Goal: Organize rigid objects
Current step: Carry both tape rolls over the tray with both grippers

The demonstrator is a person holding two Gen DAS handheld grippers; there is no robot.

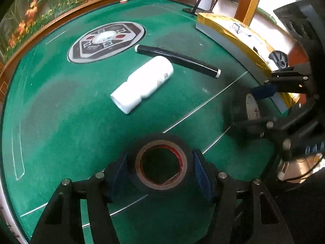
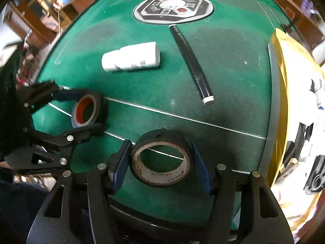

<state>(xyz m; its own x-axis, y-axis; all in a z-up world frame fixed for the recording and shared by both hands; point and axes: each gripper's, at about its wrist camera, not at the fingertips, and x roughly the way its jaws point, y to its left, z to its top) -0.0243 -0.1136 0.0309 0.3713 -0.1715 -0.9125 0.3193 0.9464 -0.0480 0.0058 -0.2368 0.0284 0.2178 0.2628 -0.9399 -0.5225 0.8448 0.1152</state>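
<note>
My left gripper (image 1: pixel 160 168) is shut on a black tape roll with a red-lined core (image 1: pixel 160 148), held just above the green table; both show in the right wrist view at the left (image 2: pixel 87 109). My right gripper (image 2: pixel 160 164) is shut on a second black tape roll with a white printed core (image 2: pixel 162 142), seen blurred at the right of the left wrist view (image 1: pixel 249 109). A white bottle (image 1: pixel 142 83) (image 2: pixel 132 57) lies on its side mid-table. A black pen with white ends (image 1: pixel 176 60) (image 2: pixel 191 61) lies beyond it.
A gold and grey box (image 1: pixel 233 34) (image 2: pixel 278 93) lies along the table's right side. A round emblem (image 1: pixel 105 40) (image 2: pixel 172 6) is set in the green felt (image 1: pixel 61 111). A wooden rail (image 1: pixel 61 18) bounds the far edge.
</note>
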